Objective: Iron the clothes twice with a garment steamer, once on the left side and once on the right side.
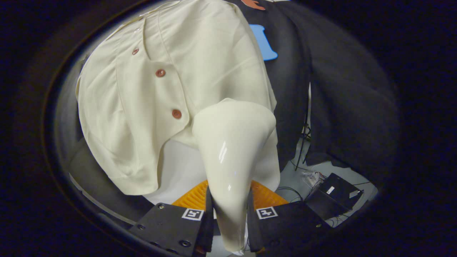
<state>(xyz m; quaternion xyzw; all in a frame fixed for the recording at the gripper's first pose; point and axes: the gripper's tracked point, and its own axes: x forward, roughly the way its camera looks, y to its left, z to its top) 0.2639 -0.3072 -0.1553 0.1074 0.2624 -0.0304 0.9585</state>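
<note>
1. Your gripper (229, 217) is pinching the handle of the garment steamer (232, 150); both fingers are pressing on the glossy cream shaft, one on each side of it.
2. The steamer is rising from between the fingers toward 12 o'clock, widening into a broad head that is lying against the cream shirt (171, 82).
3. The head is sitting at the shirt's lower hem, on the panel at the 1 o'clock side of the button placket; whether it is truly touching the cloth, you cannot tell.
4. The shirt is hanging beyond the fingers, spreading from 10 o'clock to 1 o'clock, with a row of reddish-brown buttons (176, 114) running toward 11 o'clock.
5. An orange ribbed object (195, 196) is showing just ahead of the fingers, partly hidden behind the steamer's shaft.
6. At 3 o'clock of the fingers a black box (335, 194) is lying on the pale floor among loose cables (303, 142).
</note>
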